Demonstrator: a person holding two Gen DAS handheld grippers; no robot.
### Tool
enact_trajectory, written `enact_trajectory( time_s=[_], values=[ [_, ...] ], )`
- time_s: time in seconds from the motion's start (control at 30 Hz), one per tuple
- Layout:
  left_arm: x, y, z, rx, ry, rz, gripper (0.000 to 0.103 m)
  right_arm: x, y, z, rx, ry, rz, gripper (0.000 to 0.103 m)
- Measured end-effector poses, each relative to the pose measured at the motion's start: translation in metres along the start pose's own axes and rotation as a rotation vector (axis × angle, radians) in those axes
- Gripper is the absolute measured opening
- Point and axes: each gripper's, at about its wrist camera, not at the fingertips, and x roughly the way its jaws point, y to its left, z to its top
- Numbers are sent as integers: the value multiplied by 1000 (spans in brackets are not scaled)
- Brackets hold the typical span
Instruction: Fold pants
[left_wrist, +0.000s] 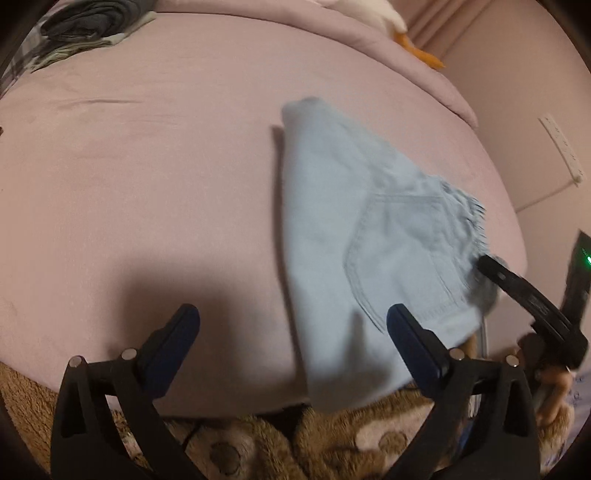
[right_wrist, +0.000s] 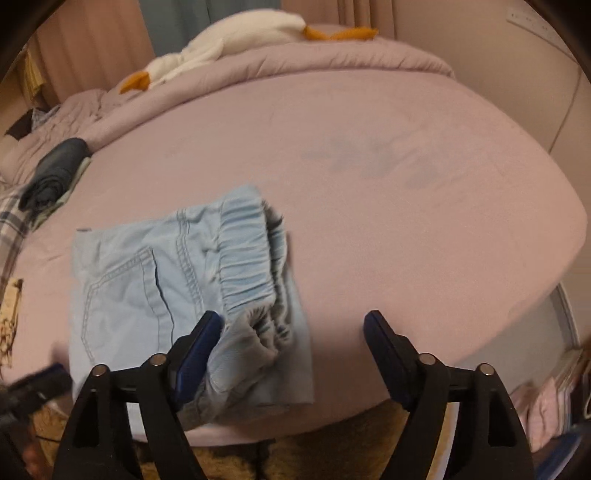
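Here, through the left wrist camera, we are holding the left gripper (left_wrist: 293, 332) wide open and empty beside the folded pants (left_wrist: 354, 236) on the bed (left_wrist: 147, 166). Through the right, the right gripper (right_wrist: 291, 339) is gaping empty; soft, floppy denim, best pinched at the thick elastic waistband (right_wrist: 247, 254).

Two near wrist views from the bed's (left_wrist: 147, 147) foot — shared pants (right_wrist: 147, 288)

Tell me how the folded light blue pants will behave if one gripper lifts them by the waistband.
The pants look like soft denim, so they would probably droop and unfold. The gathered elastic waistband likely gives some grip. Lying flat on the bed sheet, they should slide rather than roll.
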Motion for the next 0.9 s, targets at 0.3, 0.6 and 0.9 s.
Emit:
enact_trajectory(
  time_s=[0.3, 0.6, 0.9],
  values=[
    [34, -24, 16, 121, -6, 73, 97, 40, -36, -5, 115, 109, 304, 80],
    [44, -36, 25, 170, -30, 33, 60, 47, -18, 1, 55, 91, 379, 69],
    [40, -48, 28, 182, -68, 33, 26, 39, -11, -1, 82, 56, 422, 38]
  ],
)
